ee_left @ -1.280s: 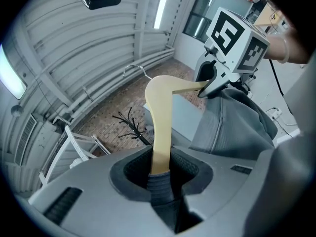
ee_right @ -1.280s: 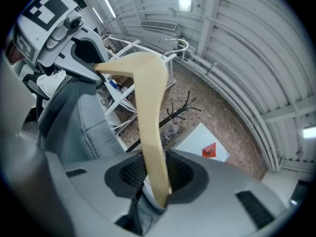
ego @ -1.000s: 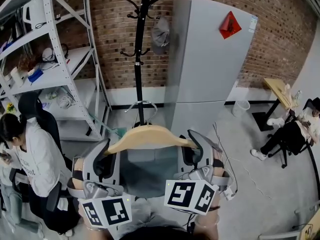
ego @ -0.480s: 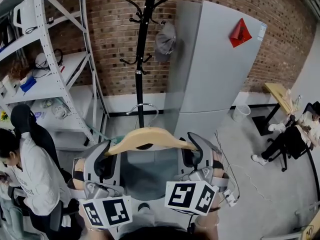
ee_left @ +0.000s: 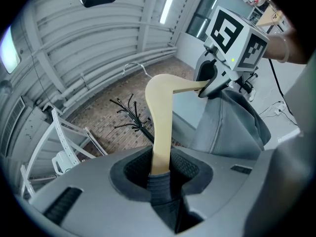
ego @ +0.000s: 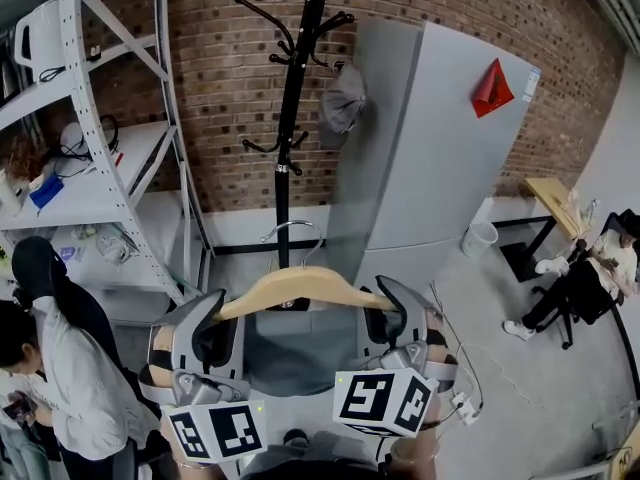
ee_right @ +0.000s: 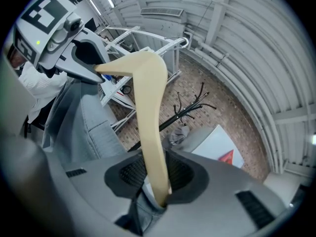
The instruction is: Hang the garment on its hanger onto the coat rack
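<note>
The left claw (ego: 212, 313) and right claw (ego: 392, 306) each clench one end of the wooden hanger (ego: 300, 286) at lower centre. This keeps it level, so the grey garment (ego: 290, 350) drapes freely and the hook (ego: 293, 230) stands upright for the coat rack (ego: 297, 118), well apart above.

A workshop-like lab is suggested: a bare brick wall (ego: 230, 88), a concrete floor (ego: 520, 398) and white steel shelving (ego: 110, 158) loaded with cables and small gear are seen. A coat rack (ego: 290, 118) is stood against the wall. Overhead, a corrugated ceiling (ee_left: 98, 23) is lit by strip lights (ee_left: 169, 1).
</note>
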Motion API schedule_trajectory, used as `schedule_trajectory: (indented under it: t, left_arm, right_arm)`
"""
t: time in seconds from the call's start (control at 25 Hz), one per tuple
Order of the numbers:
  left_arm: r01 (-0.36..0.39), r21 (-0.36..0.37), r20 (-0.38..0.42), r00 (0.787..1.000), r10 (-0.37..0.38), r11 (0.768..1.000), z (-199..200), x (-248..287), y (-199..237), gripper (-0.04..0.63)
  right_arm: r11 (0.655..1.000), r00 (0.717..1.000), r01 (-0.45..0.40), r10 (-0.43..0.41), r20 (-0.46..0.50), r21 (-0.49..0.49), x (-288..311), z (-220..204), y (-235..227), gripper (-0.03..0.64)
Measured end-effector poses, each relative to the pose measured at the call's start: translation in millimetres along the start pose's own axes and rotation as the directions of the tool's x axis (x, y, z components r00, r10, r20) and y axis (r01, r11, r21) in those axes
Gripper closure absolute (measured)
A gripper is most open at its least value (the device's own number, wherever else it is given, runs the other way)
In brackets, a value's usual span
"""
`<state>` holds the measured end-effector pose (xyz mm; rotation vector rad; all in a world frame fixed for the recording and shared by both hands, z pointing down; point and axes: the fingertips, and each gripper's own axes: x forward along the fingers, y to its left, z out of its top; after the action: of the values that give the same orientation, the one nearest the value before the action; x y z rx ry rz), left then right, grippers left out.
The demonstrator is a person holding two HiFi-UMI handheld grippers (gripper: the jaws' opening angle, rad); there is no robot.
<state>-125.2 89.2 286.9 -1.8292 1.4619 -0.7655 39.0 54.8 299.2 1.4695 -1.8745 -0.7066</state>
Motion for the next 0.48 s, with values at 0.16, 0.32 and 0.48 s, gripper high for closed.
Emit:
schedule_trajectory:
  t: [0.16,0.32,0.48]
  left_arm:
    - [0.013,-0.006,-0.001,1.000,-0.013,1.000,-9,18,1,0.499]
    - [0.014,-0.010,-0.003,1.000,-0.014,1.000,-19,41,3,0.499]
    - [0.008,-0.001,-0.006,1.000,-0.008,1.000,-25,75,8,0.499]
  right_arm:
    - [1.000,1.000,-0.005,0.005,-0.014,0.005,20,-1,2,0.512]
    - [1.000,1.000,-0.004,0.004,-0.015,0.002,44,-1,2,0.512]
    - [1.000,1.000,0.001,-0.001,-0.007,0.000,79,-2,-5,0.512]
